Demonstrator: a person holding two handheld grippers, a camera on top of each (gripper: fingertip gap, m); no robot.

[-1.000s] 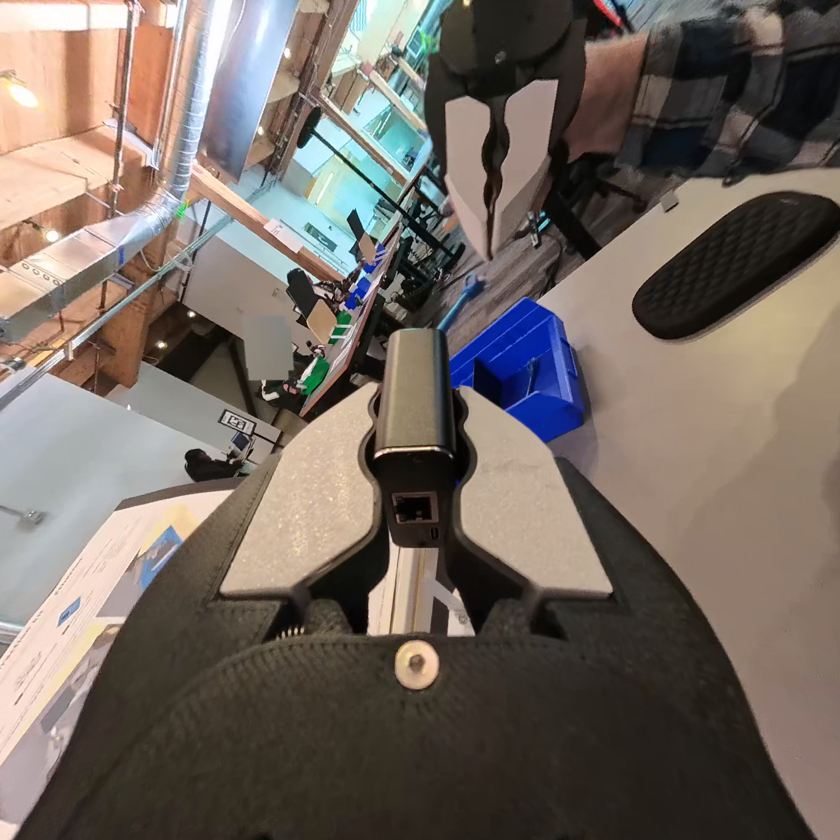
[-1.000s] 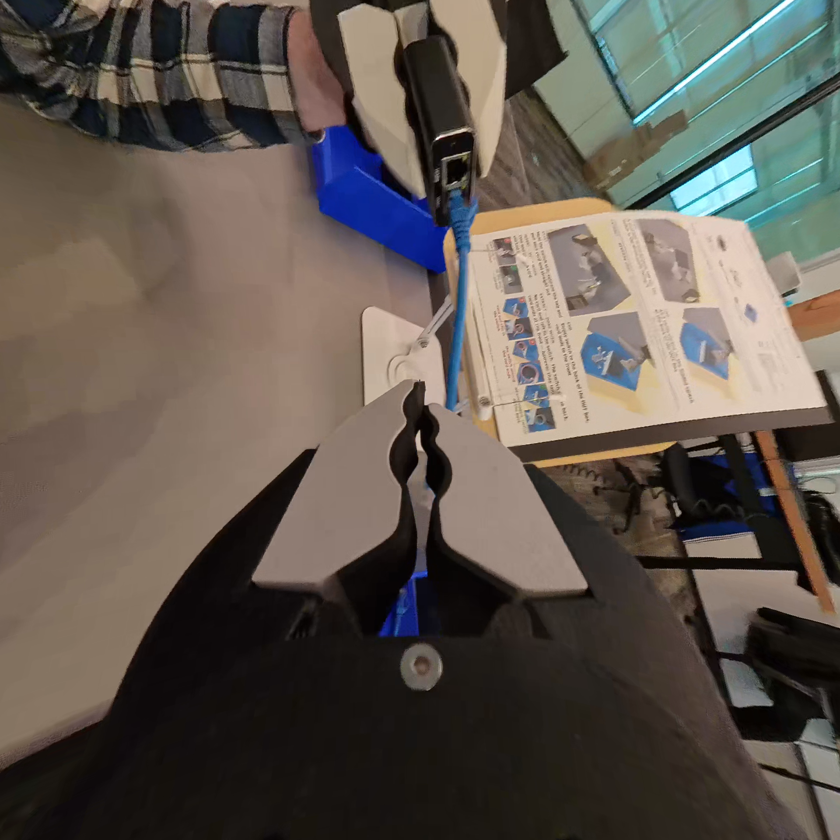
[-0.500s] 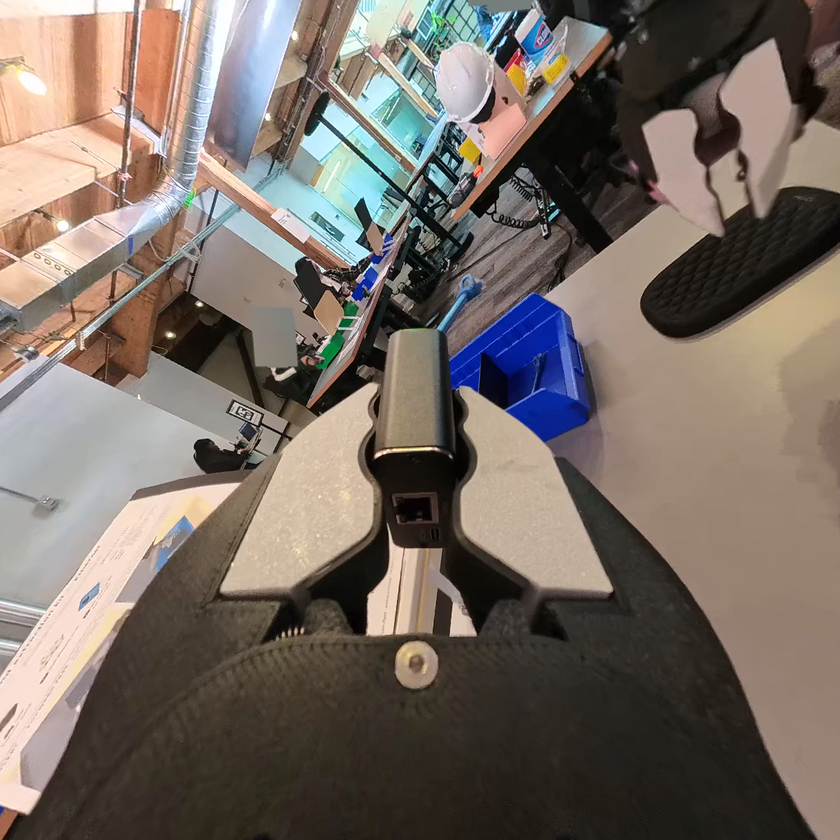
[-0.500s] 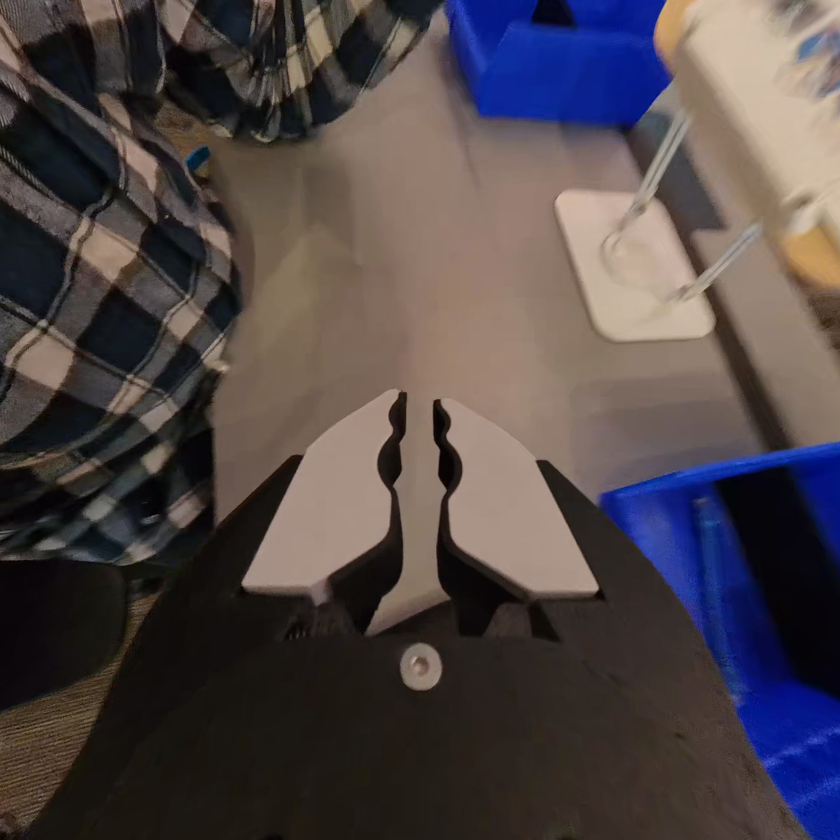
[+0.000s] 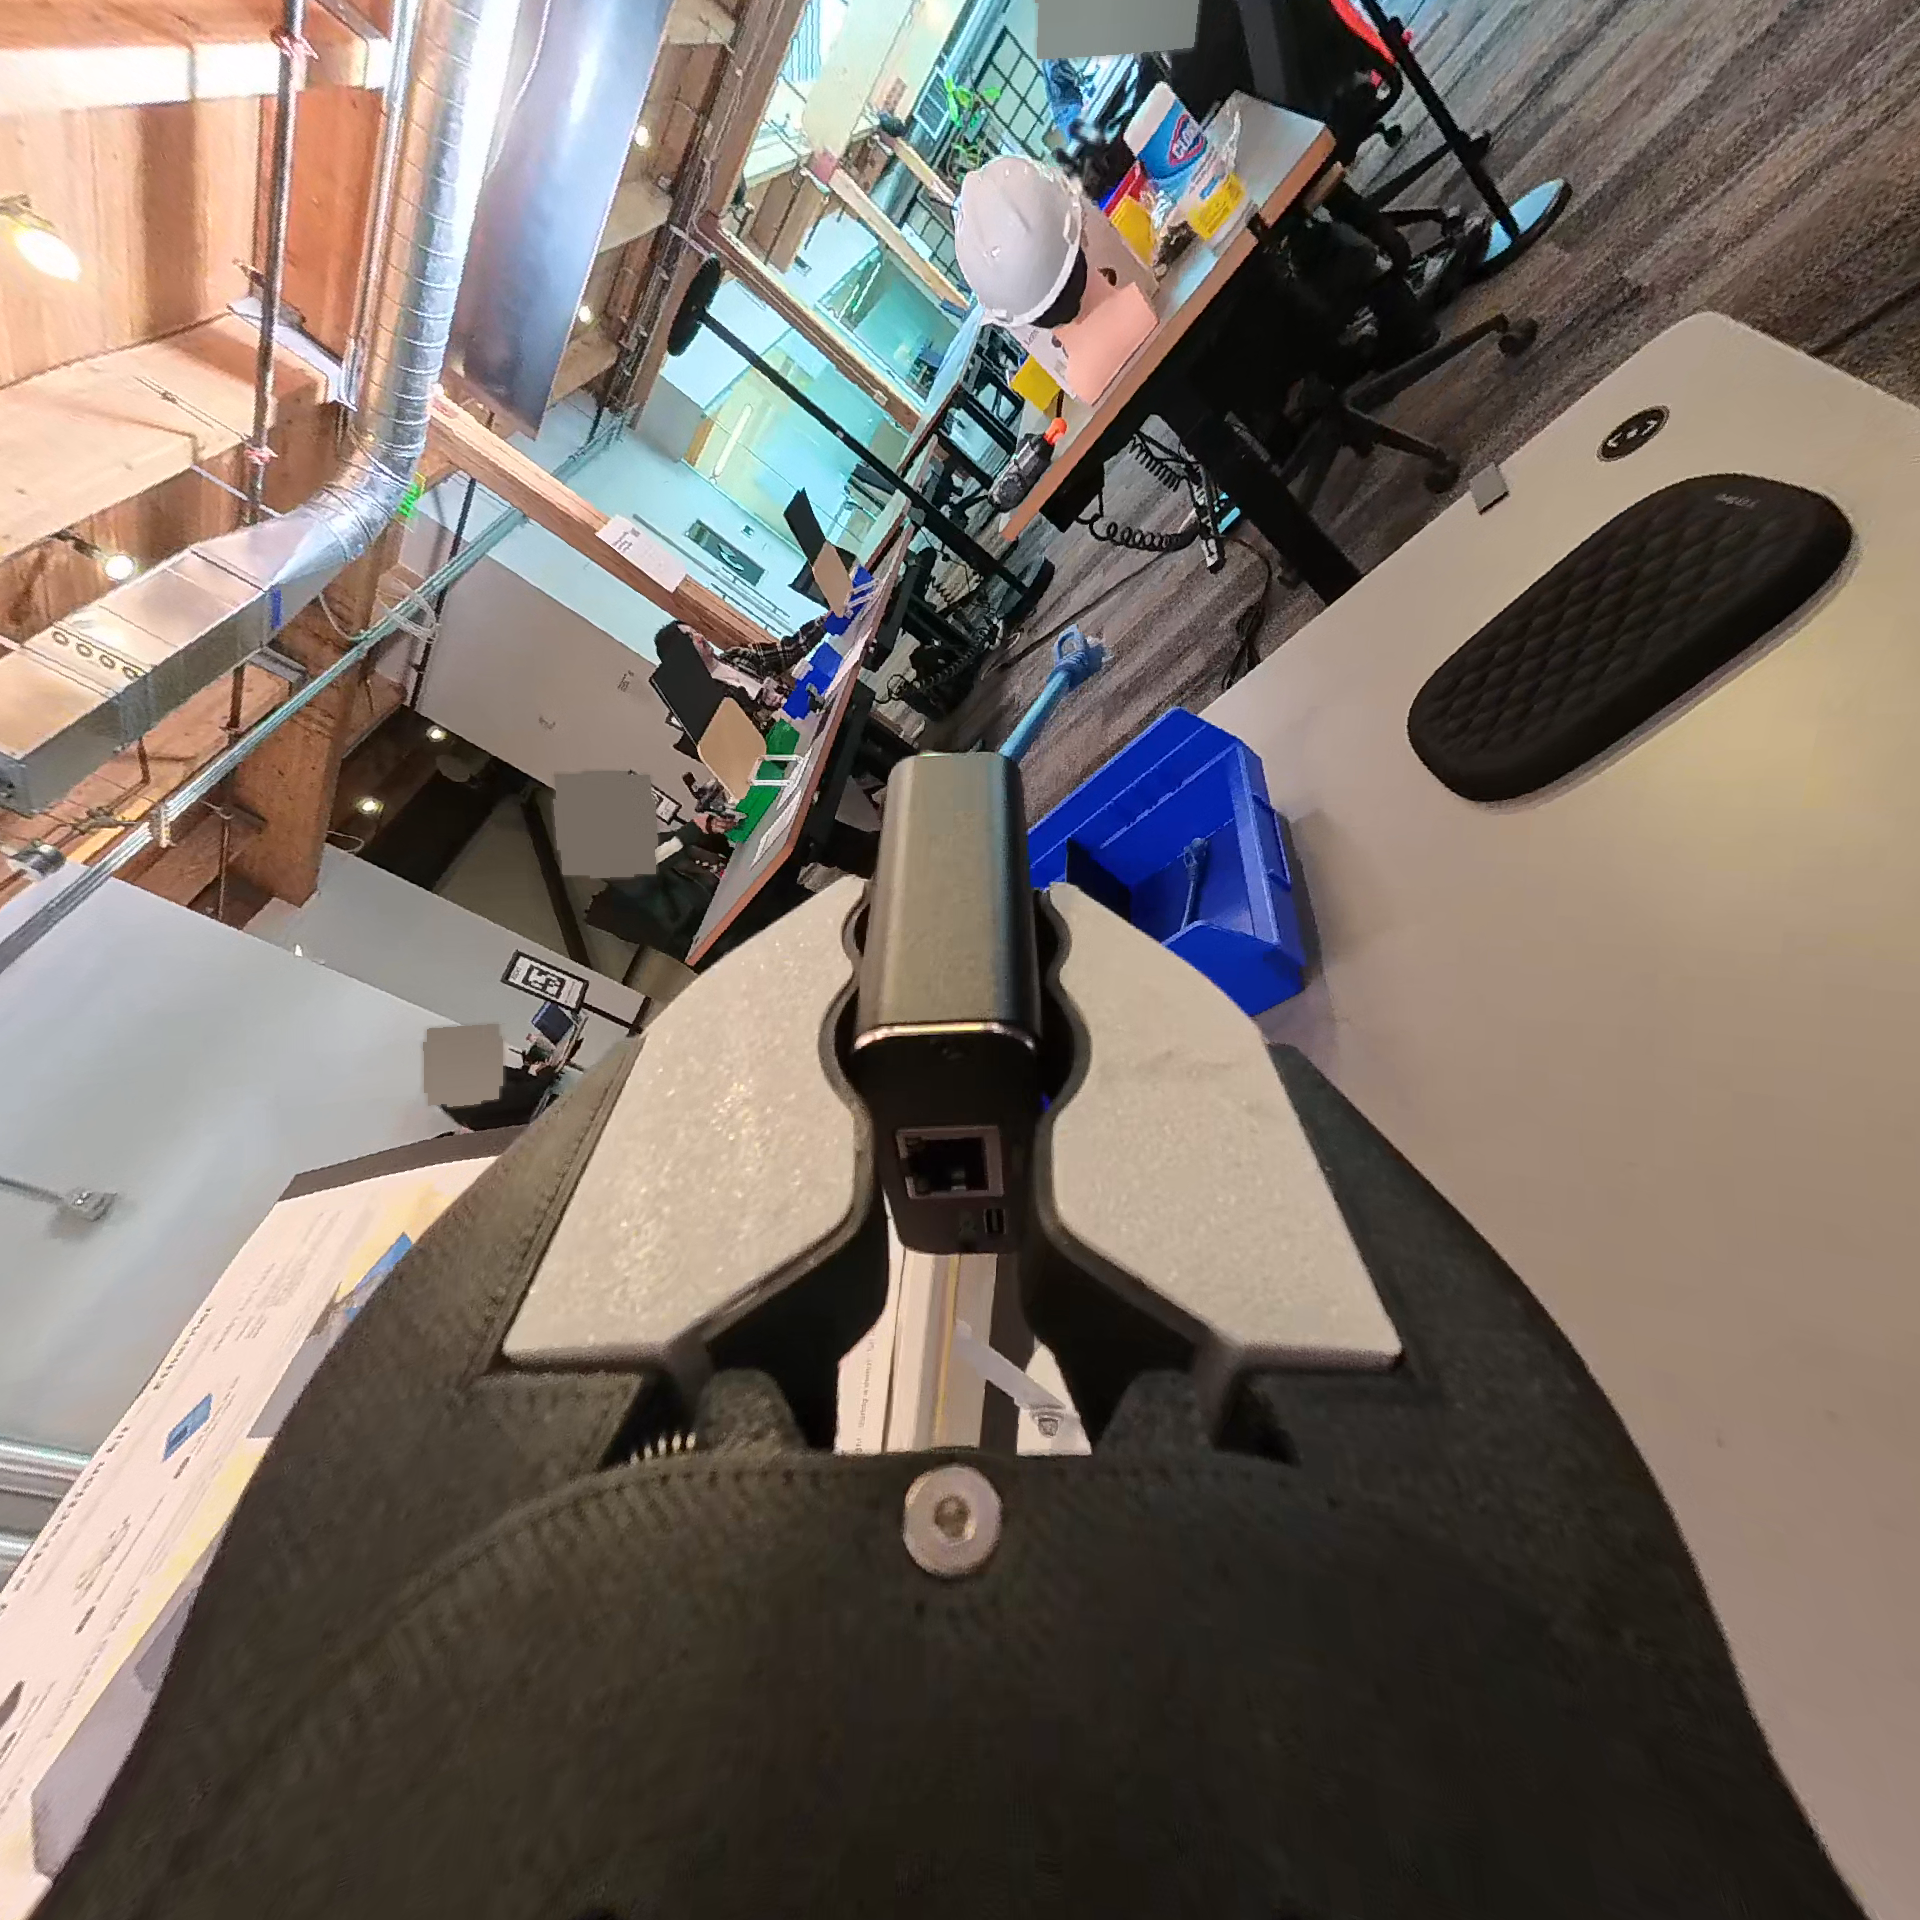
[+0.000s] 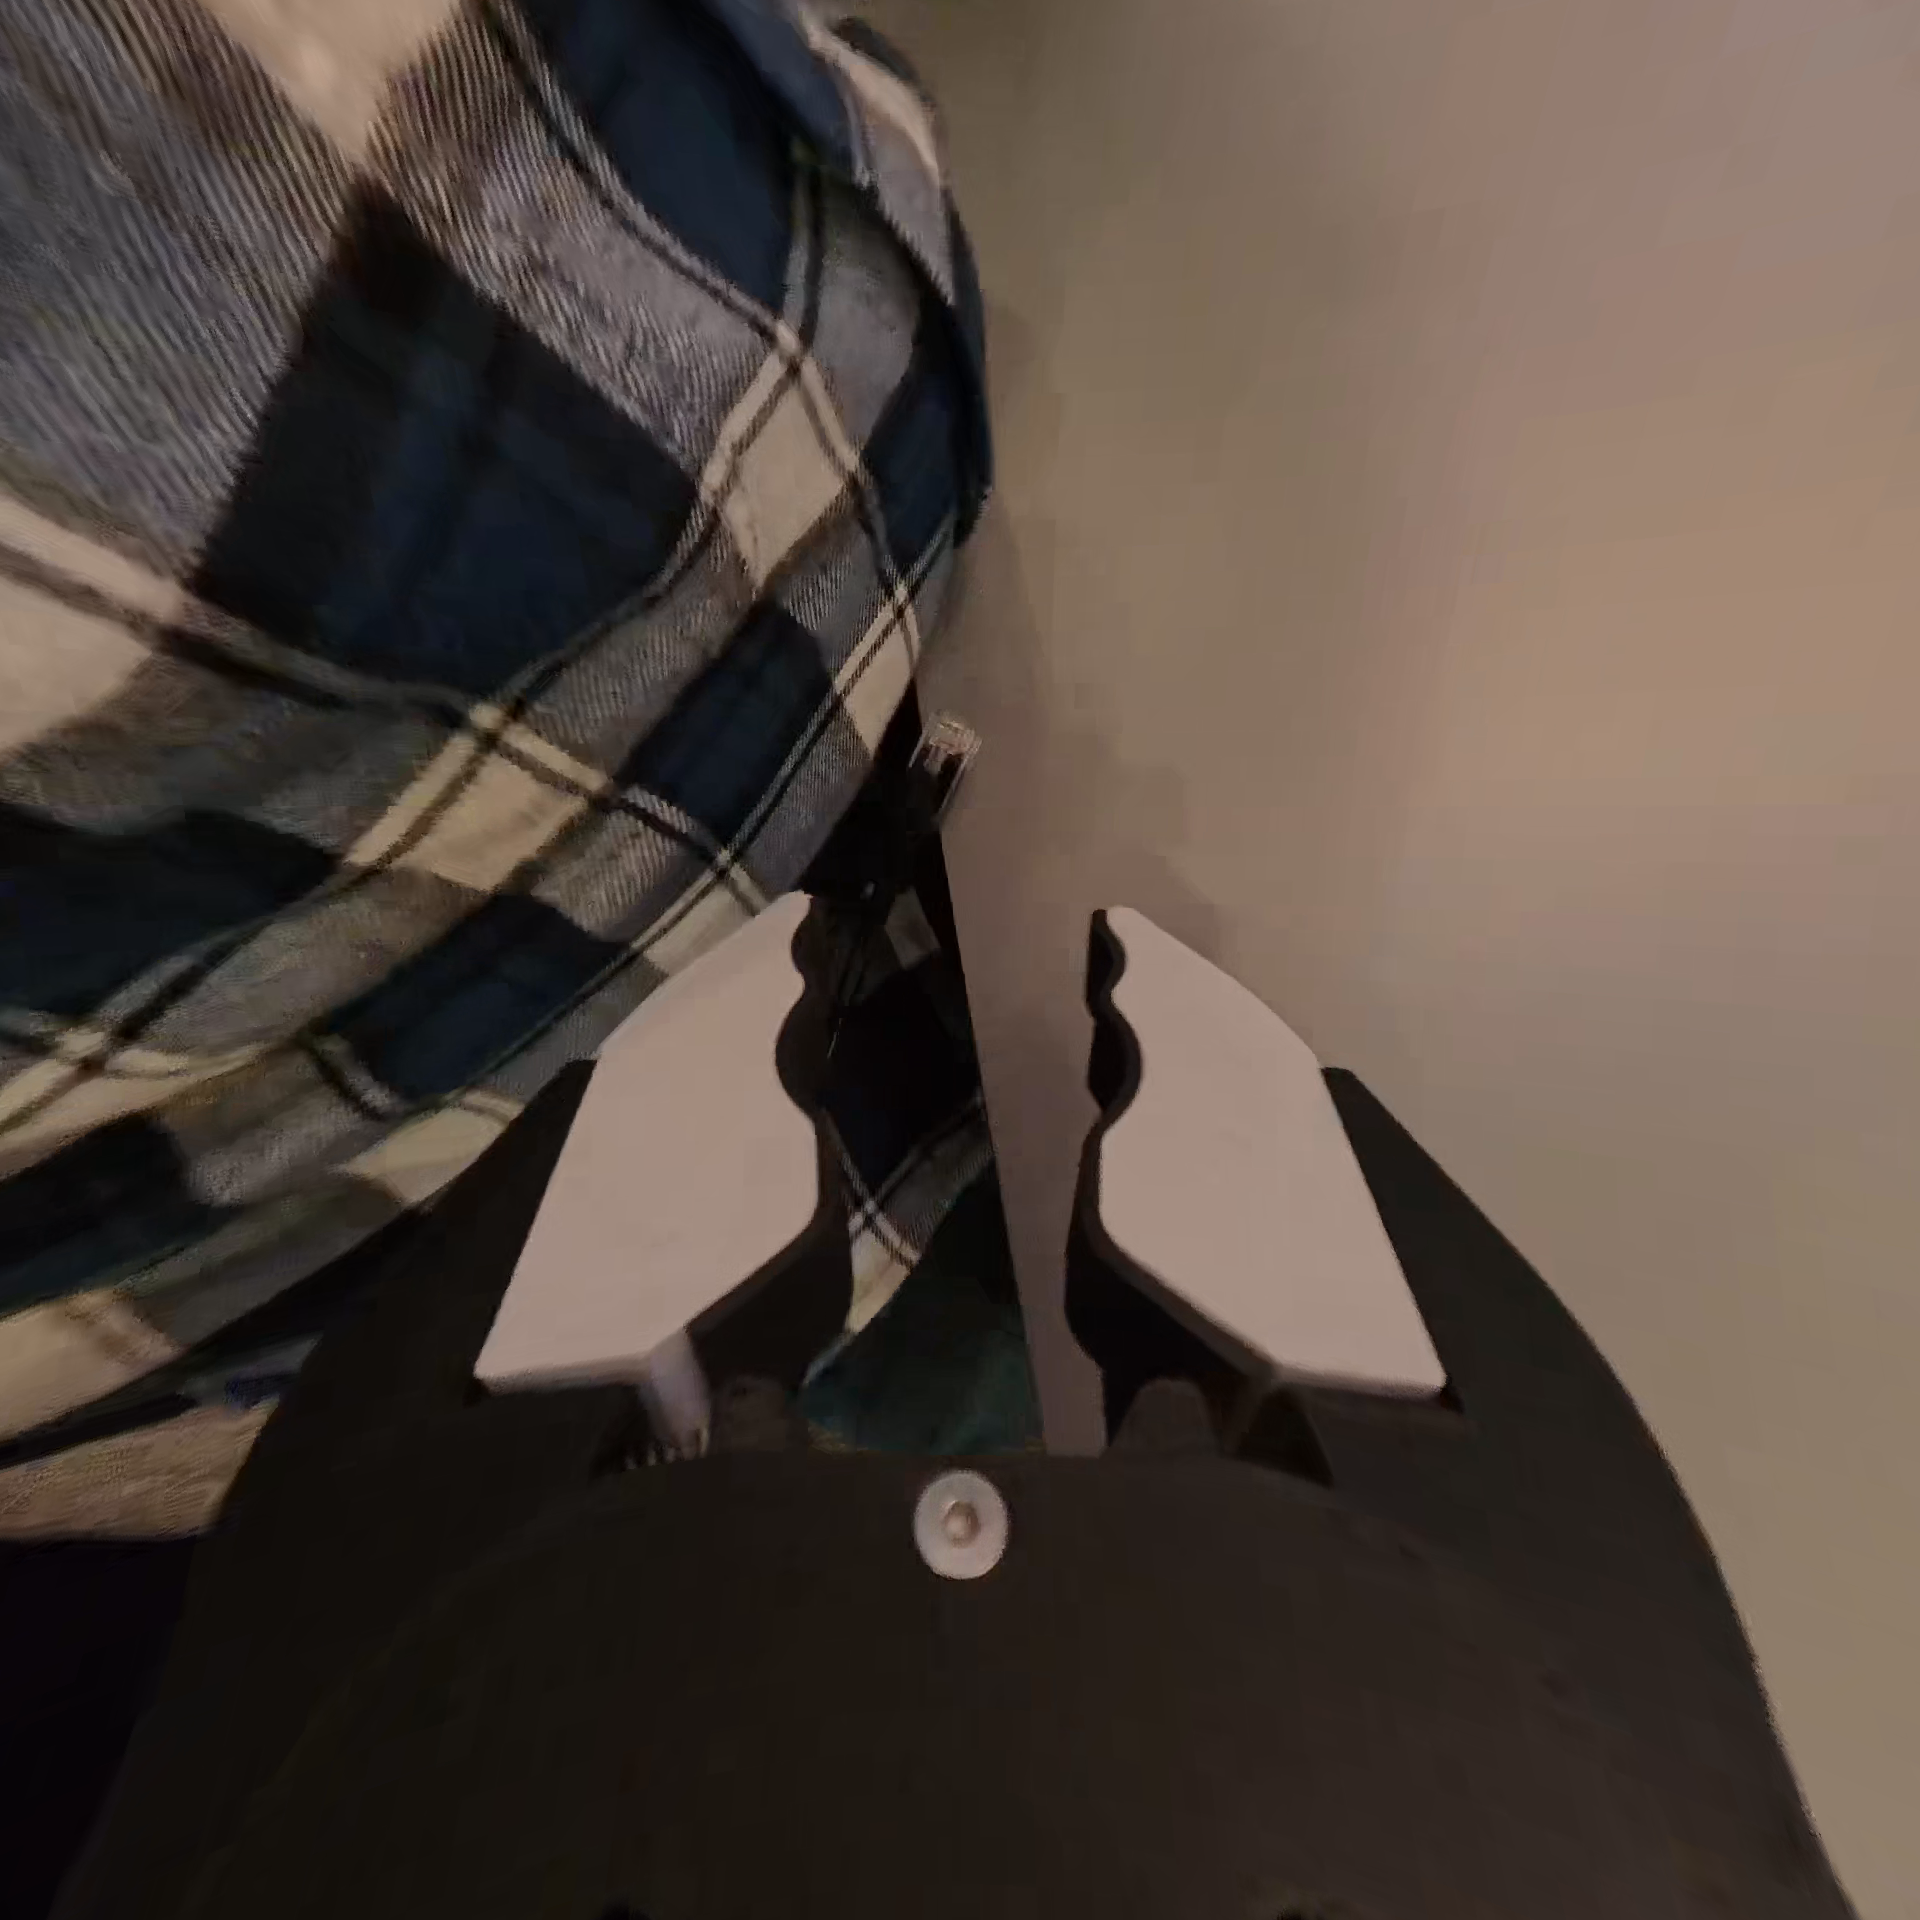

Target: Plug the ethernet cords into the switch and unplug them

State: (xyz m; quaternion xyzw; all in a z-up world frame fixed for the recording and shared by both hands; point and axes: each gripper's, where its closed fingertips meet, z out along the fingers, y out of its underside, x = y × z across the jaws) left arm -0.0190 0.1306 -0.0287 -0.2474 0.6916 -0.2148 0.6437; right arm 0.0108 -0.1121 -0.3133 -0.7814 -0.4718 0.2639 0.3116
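My left gripper (image 5: 951,914) is shut on a small black switch box (image 5: 948,914) and holds it above the table. The box's empty ethernet port (image 5: 945,1164) faces the camera. A blue ethernet cord (image 5: 1049,696) runs off from behind the box's far end. In the right wrist view my right gripper (image 6: 951,914) is open with nothing between its fingers. It hovers at the table's edge beside a person's plaid shirt (image 6: 416,520). A clear ethernet plug on a dark cord (image 6: 940,748) sits just ahead of the fingertips, at the table edge.
A blue bin (image 5: 1247,935) with a blue cord end inside stands on the grey table (image 5: 1558,1143). A black wrist rest (image 5: 1621,644) lies farther right. A printed instruction sheet (image 5: 156,1455) stands at the left. The table also shows in the right wrist view (image 6: 1455,623). My hands' fingertips stand some 35 cm from each other.
My right gripper swung away from the switch toward the table edge by the plaid shirt, and its fingers opened from shut. My left gripper kept its hold on the switch.
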